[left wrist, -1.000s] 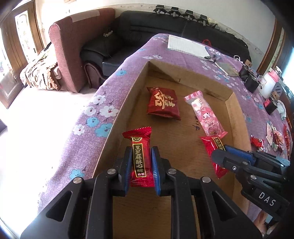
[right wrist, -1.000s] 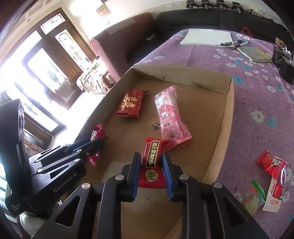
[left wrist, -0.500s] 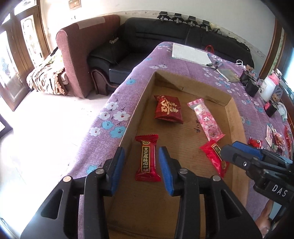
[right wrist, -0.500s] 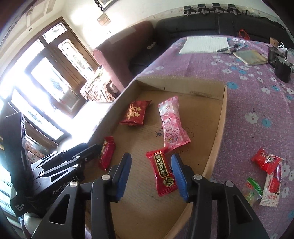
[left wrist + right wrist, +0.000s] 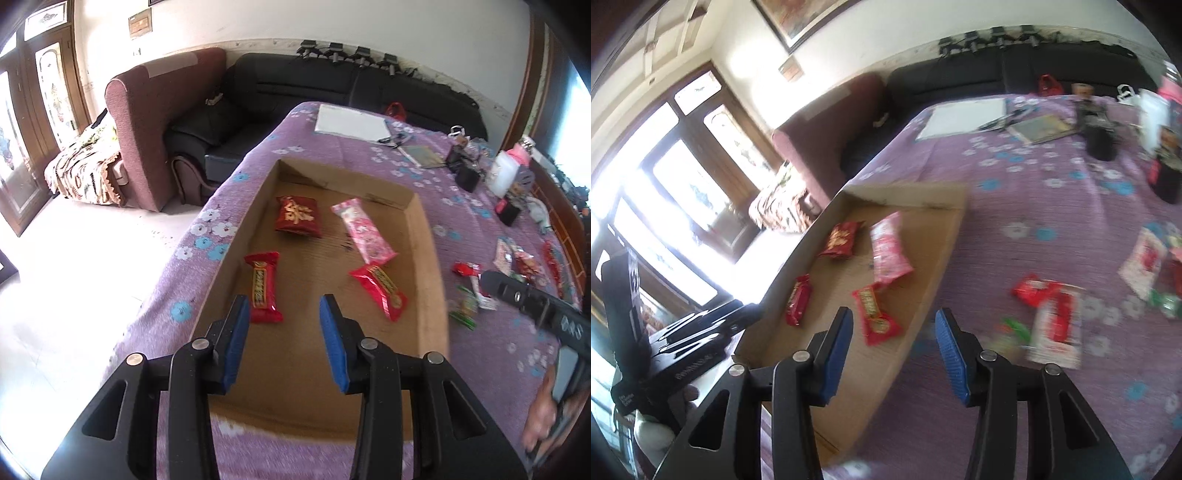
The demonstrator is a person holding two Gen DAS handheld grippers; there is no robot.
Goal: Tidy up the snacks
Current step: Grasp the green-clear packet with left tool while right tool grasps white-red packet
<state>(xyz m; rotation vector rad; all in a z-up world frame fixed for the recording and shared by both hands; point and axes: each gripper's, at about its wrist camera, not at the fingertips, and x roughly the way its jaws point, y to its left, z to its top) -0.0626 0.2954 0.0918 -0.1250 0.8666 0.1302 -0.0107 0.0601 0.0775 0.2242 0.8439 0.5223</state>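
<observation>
A shallow cardboard tray (image 5: 424, 236) (image 5: 945, 243) lies on the purple flowered tablecloth. In it lie a red bar-shaped snack (image 5: 263, 288) (image 5: 798, 300), a second red bar (image 5: 380, 290) (image 5: 874, 315), a dark red packet (image 5: 297, 216) (image 5: 841, 240) and a pink packet (image 5: 364, 232) (image 5: 888, 249). My left gripper (image 5: 282, 314) is open and empty above the tray's near end. My right gripper (image 5: 894, 328) is open and empty above the tray's right edge. Loose snacks (image 5: 471, 291) (image 5: 1052, 314) lie on the cloth right of the tray.
A white pad (image 5: 351, 122), a notebook (image 5: 421, 153), black devices (image 5: 465, 173) and a white bottle (image 5: 508, 173) stand on the far side of the table. A black sofa (image 5: 332, 88) and a maroon armchair (image 5: 147, 122) are behind. The table's left edge drops to the floor.
Both grippers let go of their red bars, which now lie in the tray, and opened wide while pulling up and back. The right gripper has swung rightward toward the loose snacks.
</observation>
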